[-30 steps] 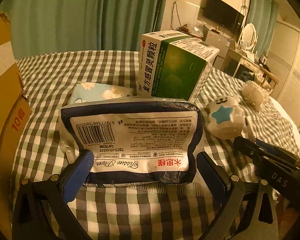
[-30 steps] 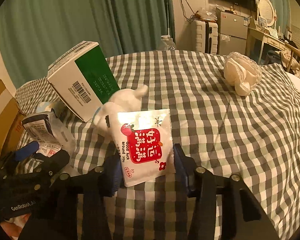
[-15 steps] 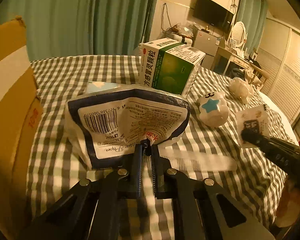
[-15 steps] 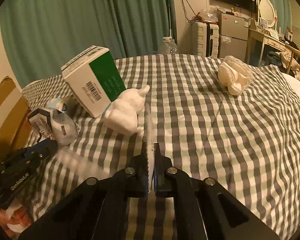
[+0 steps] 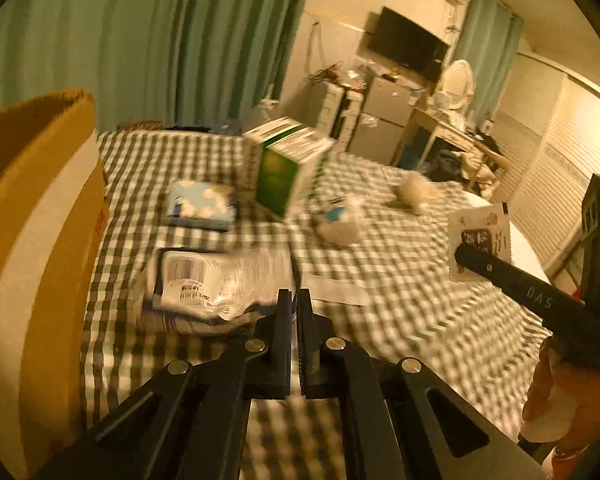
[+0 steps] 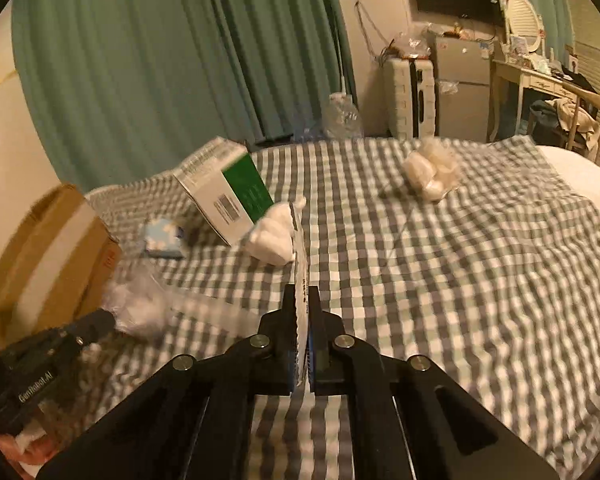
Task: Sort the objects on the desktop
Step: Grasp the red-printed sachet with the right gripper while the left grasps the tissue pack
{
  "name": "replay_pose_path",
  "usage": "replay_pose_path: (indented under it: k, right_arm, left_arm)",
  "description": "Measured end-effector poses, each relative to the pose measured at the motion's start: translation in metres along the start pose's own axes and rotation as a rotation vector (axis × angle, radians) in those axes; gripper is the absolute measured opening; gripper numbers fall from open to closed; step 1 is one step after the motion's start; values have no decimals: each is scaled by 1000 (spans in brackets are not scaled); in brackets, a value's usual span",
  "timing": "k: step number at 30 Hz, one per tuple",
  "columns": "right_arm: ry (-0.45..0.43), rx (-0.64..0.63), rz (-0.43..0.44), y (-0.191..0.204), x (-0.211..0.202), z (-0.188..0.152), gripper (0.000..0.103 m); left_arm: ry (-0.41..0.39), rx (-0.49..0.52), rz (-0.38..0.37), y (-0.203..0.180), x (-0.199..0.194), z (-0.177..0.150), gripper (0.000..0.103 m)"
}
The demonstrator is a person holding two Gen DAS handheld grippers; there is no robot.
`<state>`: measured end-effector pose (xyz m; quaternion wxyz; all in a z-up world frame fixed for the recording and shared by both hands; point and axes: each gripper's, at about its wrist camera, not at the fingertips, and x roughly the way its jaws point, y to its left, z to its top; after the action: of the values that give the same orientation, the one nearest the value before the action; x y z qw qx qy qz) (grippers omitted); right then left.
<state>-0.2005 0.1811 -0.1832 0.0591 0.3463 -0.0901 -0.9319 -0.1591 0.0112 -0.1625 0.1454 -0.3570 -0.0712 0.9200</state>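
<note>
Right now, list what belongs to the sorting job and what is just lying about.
Job:
tissue pack in left hand-held gripper
flat sachet in right hand-held gripper
cardboard box
green medicine box

Lying about:
television
fridge

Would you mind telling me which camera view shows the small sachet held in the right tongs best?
The left wrist view: it shows the sachet's printed face side-on, gripped at its lower edge by the right tongs. The right wrist view sees the sachet only edge-on, as a thin white strip.

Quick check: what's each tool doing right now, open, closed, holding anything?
Left tool: closed on the edge of the tissue pack.
Right tool: closed on the flat sachet, seen edge-on between its fingers.
</note>
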Motion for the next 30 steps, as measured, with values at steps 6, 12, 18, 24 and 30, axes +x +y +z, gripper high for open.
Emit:
replay_pose_path:
  k: [6, 12, 18, 24, 30]
  right_arm:
    - [-66, 33, 23, -5, -68, -4, 3]
    - [-51, 62, 16, -7, -85, -19, 3]
    - [-34, 28, 17, -2, -74, -22, 3]
    - [7, 31, 24, -12, -52, -27, 3]
    - [39, 46, -12, -27, -38, -27, 3]
  left_arm:
    - [-9, 31, -35, -20, -30, 0, 2]
    - [109, 58, 17, -23, -10, -17, 38]
    - [158, -24, 67, -15, 25, -29, 79]
    - [189, -191, 96, -4, 60, -11, 83]
    - [252, -372, 119, 25, 88, -10, 45]
